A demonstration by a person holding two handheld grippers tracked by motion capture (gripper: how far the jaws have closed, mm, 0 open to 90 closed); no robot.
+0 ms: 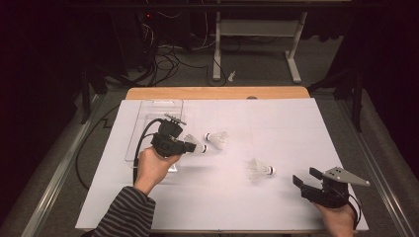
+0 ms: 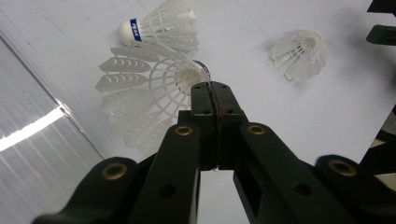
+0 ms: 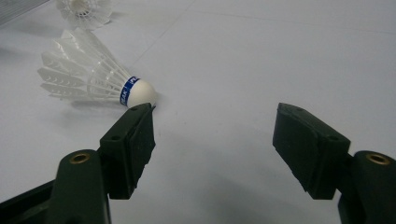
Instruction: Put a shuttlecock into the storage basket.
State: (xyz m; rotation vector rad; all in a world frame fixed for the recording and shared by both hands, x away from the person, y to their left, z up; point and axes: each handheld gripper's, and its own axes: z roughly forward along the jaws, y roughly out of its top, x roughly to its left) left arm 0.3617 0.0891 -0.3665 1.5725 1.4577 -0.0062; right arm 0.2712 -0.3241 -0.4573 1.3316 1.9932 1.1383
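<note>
From above, a person sat at a white-covered table (image 1: 296,123) with a gripper in each hand. The left gripper (image 1: 191,146) held a white shuttlecock (image 1: 196,146) just beside a clear plastic tray (image 1: 148,113). It looked like the lifting step; the next move seemed to call for carrying the shuttlecock over the tray and opening up. A second shuttlecock (image 1: 217,138) lay just past it, and a third (image 1: 260,169) lay well apart, nearer the right gripper (image 1: 309,178).

Along the left gripper (image 2: 214,86), the jaws were pressed together on the rim of the held shuttlecock (image 2: 149,93), a skirt of white feathers with a blue band at the cork.

Along the right gripper (image 3: 215,121), the jaws stood wide apart and empty, low over the table, with the third shuttlecock (image 3: 93,77) on its side, its cork just beyond one jaw tip.
</note>
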